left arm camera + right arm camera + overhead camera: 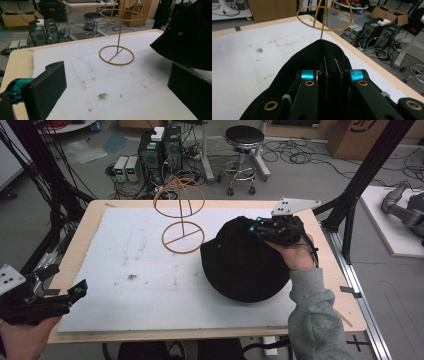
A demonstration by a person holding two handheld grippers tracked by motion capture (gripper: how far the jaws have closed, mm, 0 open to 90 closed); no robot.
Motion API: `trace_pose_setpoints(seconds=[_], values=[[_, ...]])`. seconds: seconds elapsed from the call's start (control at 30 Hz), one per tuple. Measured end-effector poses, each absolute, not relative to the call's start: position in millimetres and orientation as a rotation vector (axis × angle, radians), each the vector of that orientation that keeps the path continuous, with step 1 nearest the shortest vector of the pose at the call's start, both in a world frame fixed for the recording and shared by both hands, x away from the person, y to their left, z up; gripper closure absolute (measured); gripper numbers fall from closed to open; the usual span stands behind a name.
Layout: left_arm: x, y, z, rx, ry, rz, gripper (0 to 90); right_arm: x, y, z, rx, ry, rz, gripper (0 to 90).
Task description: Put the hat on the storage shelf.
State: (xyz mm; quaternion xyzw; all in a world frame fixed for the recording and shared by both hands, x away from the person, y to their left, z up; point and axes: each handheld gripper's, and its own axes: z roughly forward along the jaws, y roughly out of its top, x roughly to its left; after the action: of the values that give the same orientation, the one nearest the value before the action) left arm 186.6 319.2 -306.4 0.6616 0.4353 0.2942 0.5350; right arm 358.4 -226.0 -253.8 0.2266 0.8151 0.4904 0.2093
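Nearest me, the left gripper [75,295] hovers over the table's front left corner, its jaws spread wide with nothing between them. Further in, the right gripper [256,229] pinches a fold of the black cap [240,265] lying on the white board [125,270]. Just beyond stands the yellow wire stand [181,215].

One black cap [242,265], one wire stand [181,215], two grippers [75,295] [256,226]
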Motion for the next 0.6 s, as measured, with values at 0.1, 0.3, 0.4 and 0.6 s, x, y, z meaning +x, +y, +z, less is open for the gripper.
trace_pose_setpoints(seconds=[0.1,0.3,0.4,0.6], values=[[186.8,319.5,-306.8,1.575,1.038,0.699,2.4,357.9,-223.5,-242.3,0.623,2.264,1.373,83.8],[187.8,321.2,-308.7,1.572,1.046,0.691,2.4,359.1,-221.5,-218.0,0.621,2.245,1.376,84.0],[188.1,321.2,-308.9,1.572,1.044,0.689,2.4,359.8,-220.7,-204.6,0.610,2.235,1.385,84.0],[187.5,323.1,-308.6,1.574,1.053,0.687,2.4,362.1,-217.2,-175.7,0.593,2.223,1.388,84.0]])
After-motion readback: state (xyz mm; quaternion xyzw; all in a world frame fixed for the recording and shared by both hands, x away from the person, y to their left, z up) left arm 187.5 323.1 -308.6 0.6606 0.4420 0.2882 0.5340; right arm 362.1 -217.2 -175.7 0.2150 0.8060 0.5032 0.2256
